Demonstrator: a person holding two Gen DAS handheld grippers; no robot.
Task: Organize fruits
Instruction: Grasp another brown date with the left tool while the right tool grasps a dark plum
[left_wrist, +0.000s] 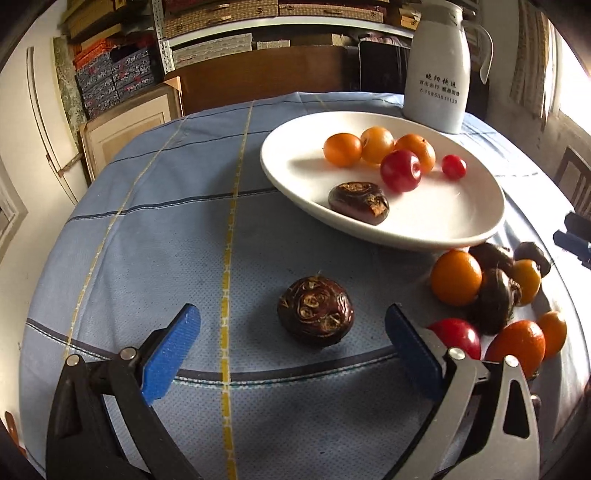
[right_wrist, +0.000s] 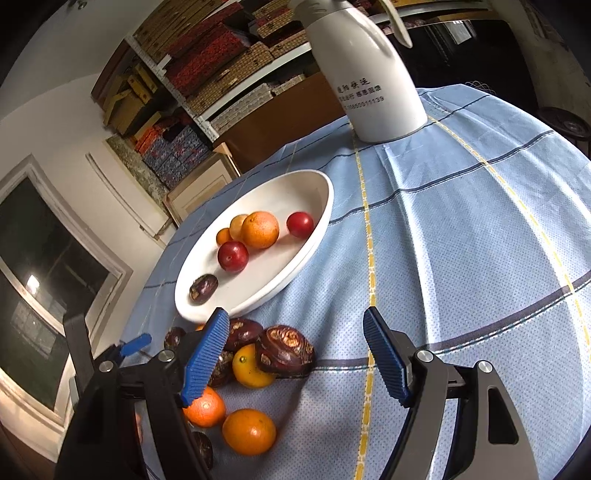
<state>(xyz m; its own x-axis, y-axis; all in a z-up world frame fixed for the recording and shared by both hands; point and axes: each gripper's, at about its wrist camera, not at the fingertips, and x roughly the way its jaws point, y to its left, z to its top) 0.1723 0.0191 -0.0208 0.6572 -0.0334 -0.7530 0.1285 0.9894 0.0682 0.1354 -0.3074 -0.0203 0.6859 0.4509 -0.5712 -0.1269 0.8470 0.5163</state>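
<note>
Left gripper (left_wrist: 291, 332): jaws spread wide and holding nothing; its blue pads stand either side of a lone dark water chestnut (left_wrist: 315, 311), clear of it on both sides.
Lone water chestnut: rests on the blue checked cloth (left_wrist: 147, 221) of the worktop, near the gripper's end, apart from the plate and from the loose heap.
Plate (left_wrist: 436, 236): white and oval, past the lone chestnut and to its right in the left wrist view; it lies flat on the cloth.
Fruit on the plate: three oranges (left_wrist: 342, 149) bunched at the far side, a larger red fruit (left_wrist: 400, 170) touching the nearest of them, a small red fruit (left_wrist: 454, 167) just beside, and one dark chestnut (left_wrist: 359, 202) nearer the front rim.
Loose heap (left_wrist: 491, 291): oranges, dark chestnuts and a red fruit piled on the cloth just in front of the plate's right end, several touching each other.
White jug (left_wrist: 436, 74): upright behind the plate's far right rim, with printed characters on its side.
Right gripper (right_wrist: 295, 354): jaws well open, nothing gripped; in its own view the left pad sits over the heap, with a chestnut (right_wrist: 284, 350) and an orange (right_wrist: 251, 369) between the pads but untouched.
Background: shelves of stacked boxes (left_wrist: 221, 22) behind the worktop.
</note>
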